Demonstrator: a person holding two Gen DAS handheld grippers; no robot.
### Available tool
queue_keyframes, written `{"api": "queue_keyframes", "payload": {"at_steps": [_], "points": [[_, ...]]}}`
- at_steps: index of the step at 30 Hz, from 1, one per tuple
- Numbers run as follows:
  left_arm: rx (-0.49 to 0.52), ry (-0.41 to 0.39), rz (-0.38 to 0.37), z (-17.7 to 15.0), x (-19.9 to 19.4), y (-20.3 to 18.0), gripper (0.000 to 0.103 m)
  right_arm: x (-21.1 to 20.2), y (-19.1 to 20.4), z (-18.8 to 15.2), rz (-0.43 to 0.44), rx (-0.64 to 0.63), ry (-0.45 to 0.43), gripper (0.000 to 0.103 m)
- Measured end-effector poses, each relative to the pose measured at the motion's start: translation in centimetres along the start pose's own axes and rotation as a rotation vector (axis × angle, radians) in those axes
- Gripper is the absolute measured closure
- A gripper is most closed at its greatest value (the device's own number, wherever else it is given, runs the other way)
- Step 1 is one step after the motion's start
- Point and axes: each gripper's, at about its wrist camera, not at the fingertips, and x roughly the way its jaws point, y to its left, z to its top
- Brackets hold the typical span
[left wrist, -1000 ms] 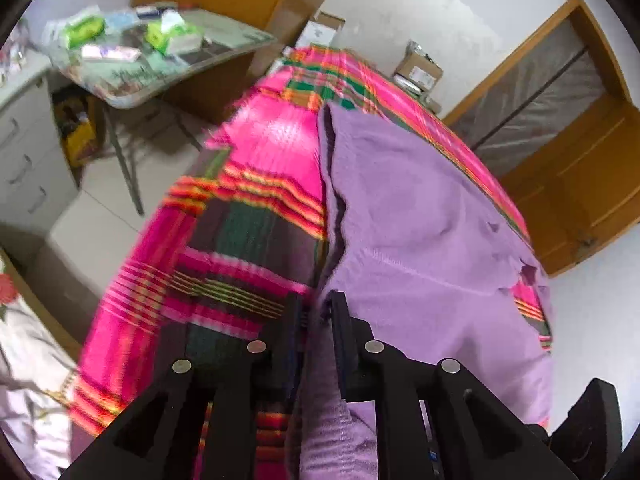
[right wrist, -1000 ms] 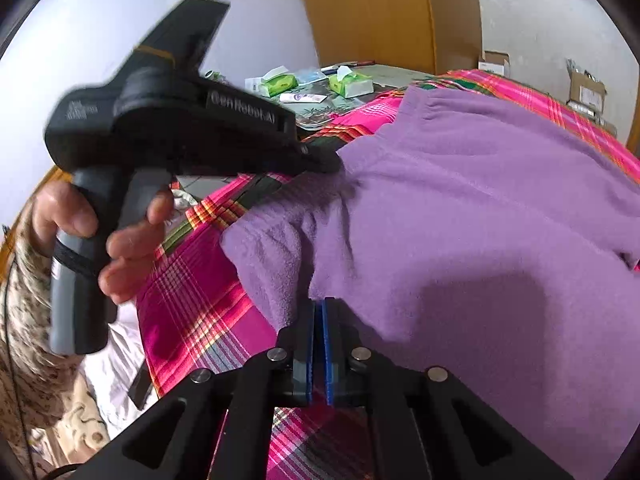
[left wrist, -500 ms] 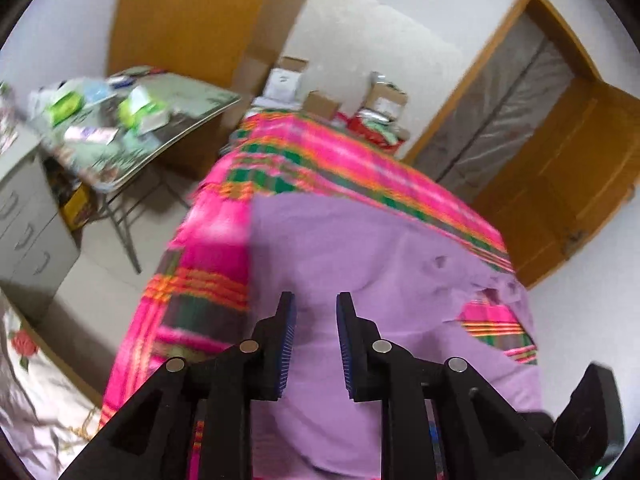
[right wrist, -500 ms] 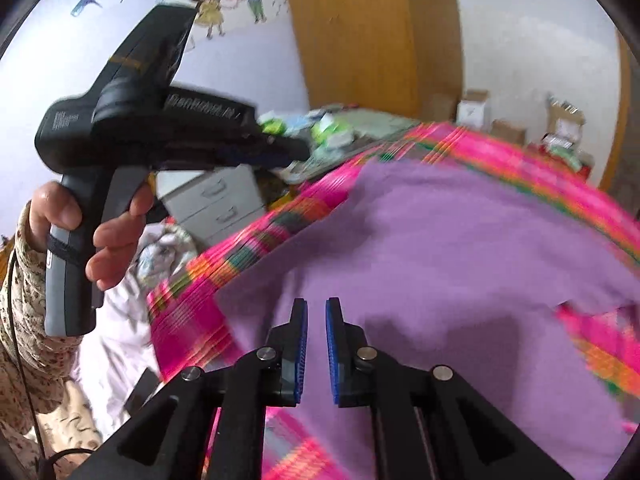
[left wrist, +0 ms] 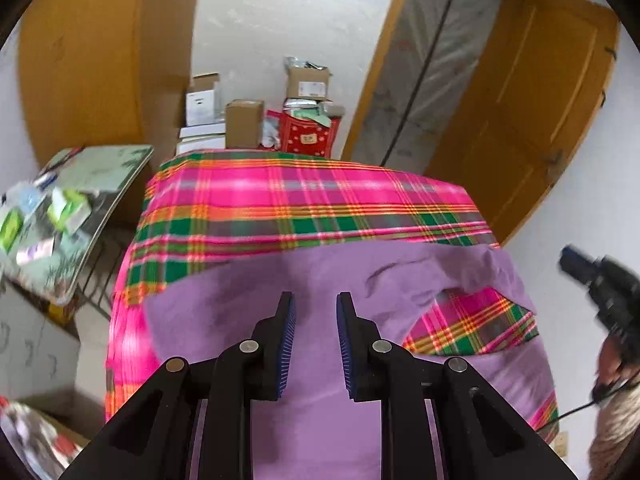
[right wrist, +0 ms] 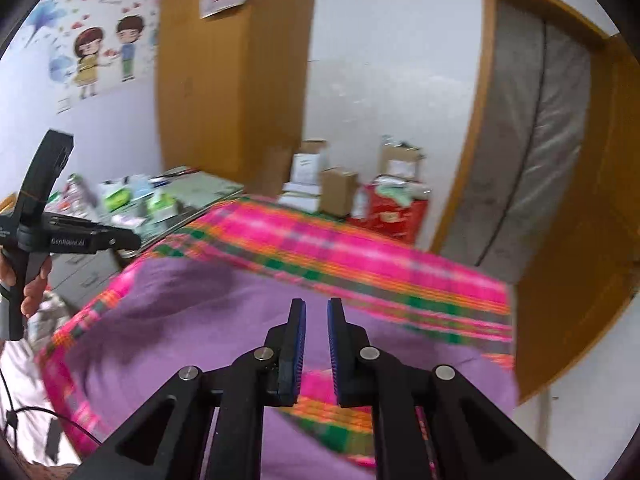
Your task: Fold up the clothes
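Observation:
A purple garment (left wrist: 320,272) lies spread on a bed with a pink plaid cover (left wrist: 304,204). In the right wrist view the purple garment (right wrist: 192,312) covers the near half of the plaid cover (right wrist: 360,256). My left gripper (left wrist: 316,300) hangs above the cloth, open, nothing between its fingers. My right gripper (right wrist: 316,308) is also above the cloth, open by a narrow gap and empty. A patch of plaid shows through a gap in the garment (left wrist: 472,324). The other handheld gripper (right wrist: 60,236) appears at the left of the right wrist view, held by a hand.
A folding table (left wrist: 80,200) with tissue packs stands left of the bed. Cardboard boxes (left wrist: 244,120) and a red bag (left wrist: 308,136) are stacked against the far wall. A wooden door (left wrist: 532,120) is at the right. Grey drawers (left wrist: 28,344) sit at the near left.
Both grippers let go of the purple garment, opened, and rose away from it. The views tilted up toward the far wall. The garment now lies flat on the bed.

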Motion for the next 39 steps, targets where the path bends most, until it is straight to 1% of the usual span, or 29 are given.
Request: {"api": "queue_keyframes", "payload": {"at_steps": [1, 3, 5, 8, 9, 10, 12, 15, 16, 18, 20, 22, 24, 25, 27, 30, 33, 34, 35, 36, 37, 38, 39], "points": [[0.017, 0.01, -0.003, 0.9, 0.8, -0.5, 0.082, 0.1, -1.3, 0.4, -0.015, 0.014, 0.002, 0.089], [0.049, 0.028, -0.02, 2.4, 2.6, -1.6, 0.081, 1.5, -4.2, 1.0, -0.007, 0.069, 0.049, 0.087], [0.069, 0.052, -0.026, 3.4, 4.6, -2.4, 0.077, 3.6, -6.5, 0.2, -0.022, 0.093, 0.09, 0.084], [0.057, 0.096, -0.049, 4.0, 8.5, -2.6, 0.077, 6.8, -9.8, -1.2, -0.046, 0.128, 0.15, 0.082], [0.06, 0.122, -0.05, 4.0, 10.3, -2.7, 0.077, 7.9, -10.9, -1.6, -0.054, 0.139, 0.17, 0.082], [0.069, 0.137, -0.043, 4.0, 11.5, -2.8, 0.077, 9.0, -12.0, -2.0, -0.062, 0.151, 0.19, 0.082], [0.091, 0.17, -0.018, 3.9, 14.1, -3.0, 0.077, 11.8, -13.6, -3.5, -0.048, 0.193, 0.247, 0.082], [0.099, 0.206, 0.007, 4.1, 17.6, -2.8, 0.077, 15.1, -15.2, -4.9, -0.064, 0.203, 0.276, 0.082], [0.104, 0.214, 0.012, 4.1, 18.5, -2.8, 0.077, 15.8, -15.6, -5.1, -0.048, 0.203, 0.281, 0.082], [0.116, 0.23, 0.021, 4.3, 20.4, -2.7, 0.077, 17.7, -16.5, -5.7, -0.024, 0.184, 0.297, 0.078], [0.124, 0.244, 0.034, 4.4, 22.0, -2.6, 0.077, 19.2, -16.4, -5.9, -0.02, 0.153, 0.319, 0.074], [0.143, 0.262, 0.049, 4.3, 23.4, -2.5, 0.077, 20.8, -16.3, -5.7, -0.013, 0.118, 0.331, 0.072], [0.164, 0.28, 0.063, 4.2, 24.6, -2.3, 0.077, 22.6, -16.3, -5.9, 0.018, 0.09, 0.355, 0.066], [0.174, 0.29, 0.069, 4.1, 25.2, -2.3, 0.077, 23.2, -16.2, -5.9, 0.027, 0.09, 0.367, 0.066], [0.187, 0.307, 0.069, 3.7, 25.8, -2.1, 0.077, 24.4, -16.1, -6.1, 0.05, 0.086, 0.385, 0.064], [0.226, 0.284, 0.066, 3.4, 25.7, -2.3, 0.076, 25.5, -15.2, -6.4, 0.081, 0.054, 0.409, 0.063], [0.226, 0.278, 0.064, 3.3, 25.5, -2.3, 0.076, 25.9, -14.8, -6.5, 0.098, 0.044, 0.413, 0.063], [0.223, 0.275, 0.063, 3.3, 25.4, -2.3, 0.076, 26.0, -14.7, -6.5, 0.102, 0.045, 0.411, 0.063], [0.22, 0.269, 0.059, 3.2, 25.4, -2.2, 0.077, 25.9, -14.6, -6.5, 0.109, 0.048, 0.408, 0.069], [0.23, 0.262, 0.057, 3.0, 25.4, -2.3, 0.077, 25.8, -14.5, -6.5, 0.123, 0.041, 0.41, 0.078], [0.241, 0.255, 0.054, 2.9, 25.3, -2.4, 0.077, 25.7, -14.3, -6.5, 0.138, 0.033, 0.411, 0.084], [0.252, 0.248, 0.052, 2.7, 25.2, -2.6, 0.077, 25.6, -14.1, -6.5, 0.143, 0.023, 0.414, 0.095], [0.264, 0.245, 0.057, 2.7, 25.2, -2.8, 0.077, 25.4, -13.9, -6.5, 0.148, 0.012, 0.417, 0.099]]}}
